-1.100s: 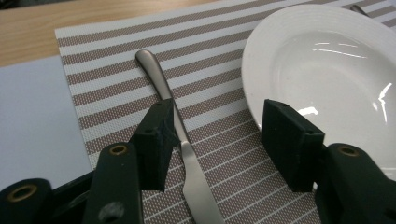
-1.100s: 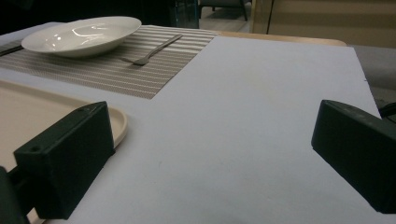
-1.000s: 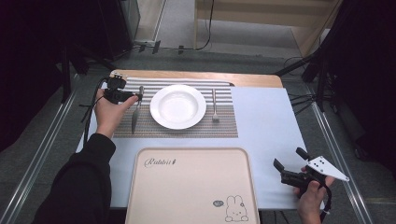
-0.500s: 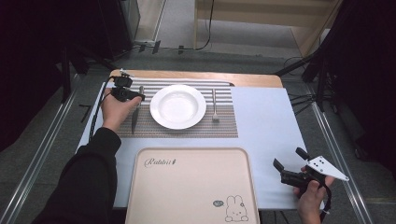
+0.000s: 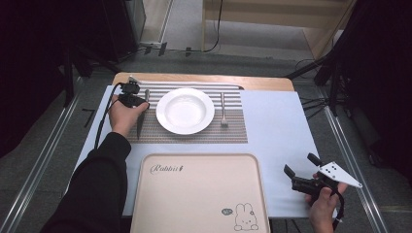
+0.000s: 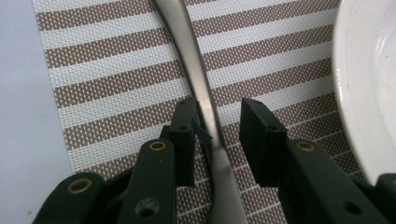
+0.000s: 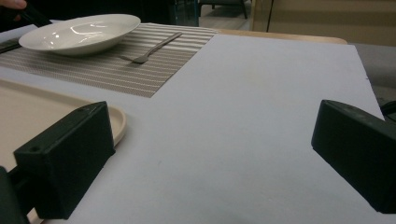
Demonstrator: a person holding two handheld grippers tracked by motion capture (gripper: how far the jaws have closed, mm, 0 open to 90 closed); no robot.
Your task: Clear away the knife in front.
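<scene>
Knife [image 6: 205, 100] is our best name for the long metal piece on the striped placemat [image 5: 233, 131], left of the white plate [image 5: 185, 110] in the upper left of the high view; its handle runs up the middle of the left gripper view. We judge it stiff, thin, smooth and fairly light, lying flat, so it looks slippery and hard to get under. The narrow stretch where handle meets blade seems the sensible place to pinch it across its width.

Our left gripper [image 6: 217, 140] sits right there. Its jaws are partly spread and straddle the metal, the left jaw touching or nearly touching its edge and the right jaw a little apart from it. Nothing is pinched yet.

Our right gripper [image 5: 303, 174] waits at the lower right of the high view, beside the beige tray [image 5: 194, 194], its jaws spread wide over bare tablecloth [image 7: 261, 116], holding nothing. A fork [image 5: 223, 109] lies right of the plate.
</scene>
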